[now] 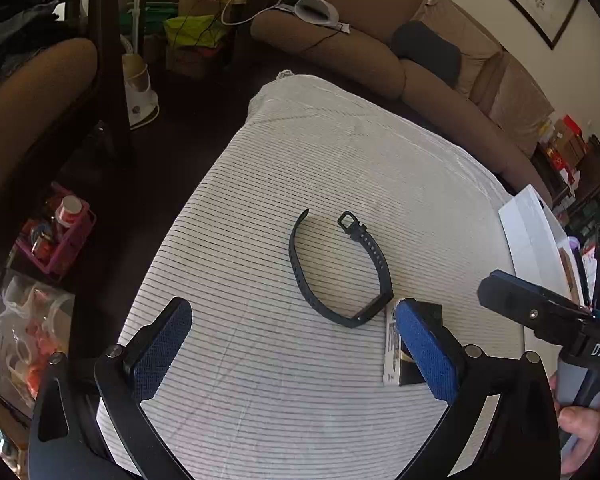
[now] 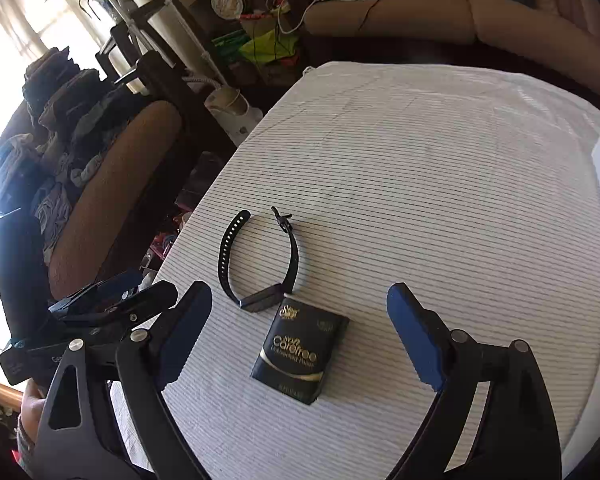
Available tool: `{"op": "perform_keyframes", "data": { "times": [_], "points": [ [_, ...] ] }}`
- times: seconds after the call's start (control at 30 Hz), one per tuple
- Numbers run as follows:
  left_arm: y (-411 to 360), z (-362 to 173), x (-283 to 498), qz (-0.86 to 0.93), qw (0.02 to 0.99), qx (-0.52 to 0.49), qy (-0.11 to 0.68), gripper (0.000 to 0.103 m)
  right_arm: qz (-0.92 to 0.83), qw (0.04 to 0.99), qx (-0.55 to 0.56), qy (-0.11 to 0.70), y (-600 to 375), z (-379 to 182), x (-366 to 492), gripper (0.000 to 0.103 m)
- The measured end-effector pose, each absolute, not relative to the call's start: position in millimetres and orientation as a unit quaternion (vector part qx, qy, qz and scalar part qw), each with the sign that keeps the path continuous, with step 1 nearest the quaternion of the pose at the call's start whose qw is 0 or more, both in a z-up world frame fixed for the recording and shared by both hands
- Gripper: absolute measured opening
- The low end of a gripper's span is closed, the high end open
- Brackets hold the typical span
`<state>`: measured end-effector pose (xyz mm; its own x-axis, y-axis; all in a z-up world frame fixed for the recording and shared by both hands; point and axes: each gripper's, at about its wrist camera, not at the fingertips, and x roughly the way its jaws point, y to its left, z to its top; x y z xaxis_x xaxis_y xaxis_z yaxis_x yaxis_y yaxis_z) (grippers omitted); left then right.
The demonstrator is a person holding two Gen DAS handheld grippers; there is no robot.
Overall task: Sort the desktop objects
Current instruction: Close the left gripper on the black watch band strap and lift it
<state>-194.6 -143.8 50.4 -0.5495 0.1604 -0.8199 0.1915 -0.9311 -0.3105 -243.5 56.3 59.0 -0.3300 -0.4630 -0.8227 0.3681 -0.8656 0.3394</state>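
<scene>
Both claws are hovering over the striped worktop (image 2: 440, 184) with jaws wide and nothing between them. The left claw (image 1: 296, 348) is pointing at a black wristband (image 1: 340, 272) lying unbuckled. The right claw (image 2: 300, 332) is framing a small black packet (image 2: 300, 352) just beside the band.
</scene>
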Motion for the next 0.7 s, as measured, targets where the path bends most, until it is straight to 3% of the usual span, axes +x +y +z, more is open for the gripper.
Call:
{"op": "perform_keyframes", "data": {
  "times": [0.07, 0.13, 0.33, 0.4, 0.57, 0.6, 0.63, 0.67, 0.7],
  "points": [
    [-145.3, 40.5, -205.1, -0.854, 0.022, 0.485, 0.187, 0.096, -0.808, 0.258, 0.529, -0.028, 41.0, 45.3, -259.6, 0.073],
    [-148.3, 31.1, -213.3, -0.847, 0.029, 0.496, 0.191, 0.089, -0.800, 0.260, 0.540, -0.012, 28.5, 32.0, -271.2, 0.071],
    [-147.0, 15.3, -224.5, -0.843, 0.030, 0.504, 0.187, 0.088, -0.792, 0.260, 0.552, 0.012, 9.3, 8.2, -284.0, 0.051],
    [-146.1, 11.5, -227.1, -0.842, 0.034, 0.505, 0.186, 0.084, -0.791, 0.258, 0.554, 0.031, 3.1, 3.1, -283.3, 0.041],
    [-146.9, 11.8, -230.8, -0.842, 0.048, 0.501, 0.196, 0.081, -0.792, 0.245, 0.558, 0.039, -0.9, -2.5, -283.7, 0.035],
    [-146.2, 12.2, -231.7, -0.842, 0.051, 0.502, 0.192, 0.074, -0.792, 0.243, 0.558, 0.040, -1.3, -2.5, -284.0, 0.032],
    [-144.9, 12.7, -232.2, -0.842, 0.056, 0.503, 0.186, 0.058, -0.793, 0.239, 0.558, 0.048, -2.7, -2.6, -283.8, 0.028],
    [-143.6, 13.1, -232.3, -0.842, 0.059, 0.504, 0.184, 0.048, -0.794, 0.236, 0.557, 0.060, -5.6, -2.8, -282.8, 0.019],
    [-142.0, 13.1, -232.1, -0.842, 0.058, 0.504, 0.184, 0.046, -0.794, 0.235, 0.556, 0.070, -9.0, -2.5, -281.2, 0.014]
  ]
}}
